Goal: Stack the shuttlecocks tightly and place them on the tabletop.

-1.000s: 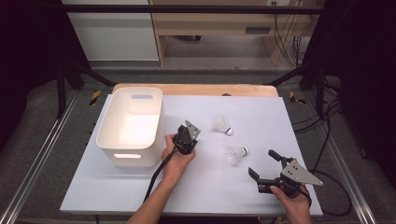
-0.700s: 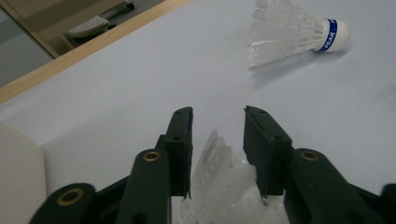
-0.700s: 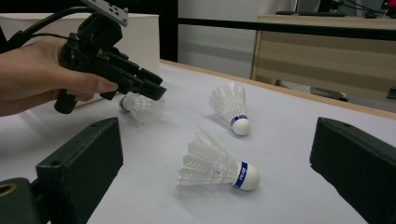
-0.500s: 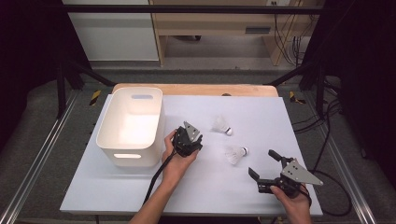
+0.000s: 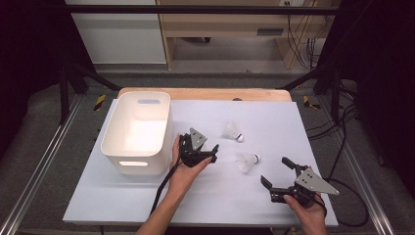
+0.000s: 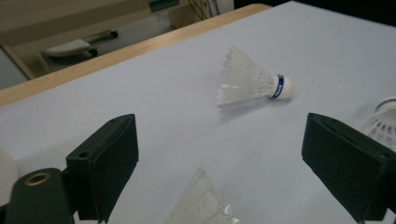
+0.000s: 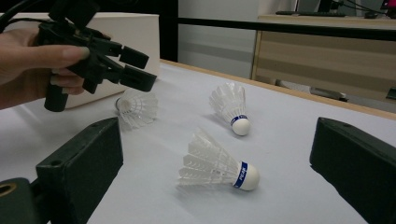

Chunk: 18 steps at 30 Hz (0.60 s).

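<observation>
White feathered shuttlecocks lie on the pale tabletop (image 5: 147, 205): one (image 7: 137, 106) just under the left gripper (image 5: 203, 154), whose jaws have just been opening and now stand wide with nothing pressed between them; a second (image 5: 233, 131) farther back; a third (image 5: 247, 161) toward the right gripper (image 5: 277, 173), whose jaws gape empty. A white bin (image 5: 112, 147) sits beside the left hand (image 5: 183, 171).

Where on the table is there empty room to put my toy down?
The white mat is bare along its near left edge, in front of the bin, and along its far right, behind the shuttlecocks. The bin itself looks empty too. The middle is crowded: shuttlecocks lie between the left gripper and right gripper.
</observation>
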Each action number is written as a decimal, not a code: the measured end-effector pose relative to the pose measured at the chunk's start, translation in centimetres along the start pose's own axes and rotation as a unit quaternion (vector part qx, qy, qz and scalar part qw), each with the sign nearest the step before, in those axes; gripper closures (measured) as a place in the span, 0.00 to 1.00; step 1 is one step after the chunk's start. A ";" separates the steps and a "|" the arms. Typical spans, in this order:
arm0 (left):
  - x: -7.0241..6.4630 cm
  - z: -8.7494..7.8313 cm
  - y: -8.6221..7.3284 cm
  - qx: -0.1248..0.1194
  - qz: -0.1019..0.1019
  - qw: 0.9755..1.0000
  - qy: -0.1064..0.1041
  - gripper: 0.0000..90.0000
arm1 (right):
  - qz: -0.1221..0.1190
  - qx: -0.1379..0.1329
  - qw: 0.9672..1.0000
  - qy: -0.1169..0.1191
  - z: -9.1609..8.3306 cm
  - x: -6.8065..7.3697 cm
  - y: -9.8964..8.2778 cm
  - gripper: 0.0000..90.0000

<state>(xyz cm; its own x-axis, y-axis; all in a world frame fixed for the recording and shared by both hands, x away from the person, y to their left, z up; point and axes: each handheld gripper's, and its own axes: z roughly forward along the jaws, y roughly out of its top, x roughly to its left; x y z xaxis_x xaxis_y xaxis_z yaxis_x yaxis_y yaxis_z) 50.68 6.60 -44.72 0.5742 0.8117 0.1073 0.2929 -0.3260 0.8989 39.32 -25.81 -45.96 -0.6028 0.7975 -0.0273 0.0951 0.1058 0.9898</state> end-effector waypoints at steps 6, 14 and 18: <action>-0.3 -1.5 -0.4 -0.031 -0.024 0.999 -0.026 0.09 | -0.002 0.001 1.000 0.001 0.1 0.1 0.0 0.04; -1.2 -3.7 -1.1 -0.065 -0.027 0.997 -0.042 0.08 | 0.008 0.004 1.000 0.005 0.2 0.2 0.0 0.04; -1.4 -5.2 -1.8 -0.079 -0.033 0.995 -0.049 0.08 | 0.002 0.013 1.000 0.000 0.2 0.3 -0.1 0.04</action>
<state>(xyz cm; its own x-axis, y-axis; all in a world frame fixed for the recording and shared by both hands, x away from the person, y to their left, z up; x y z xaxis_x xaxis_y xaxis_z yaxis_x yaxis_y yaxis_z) 45.36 8.54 -44.28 0.6324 0.7746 0.0114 0.2124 -0.1875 0.9590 39.27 -25.47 -46.07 -0.6025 0.7978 -0.0241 0.1177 0.1187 0.9859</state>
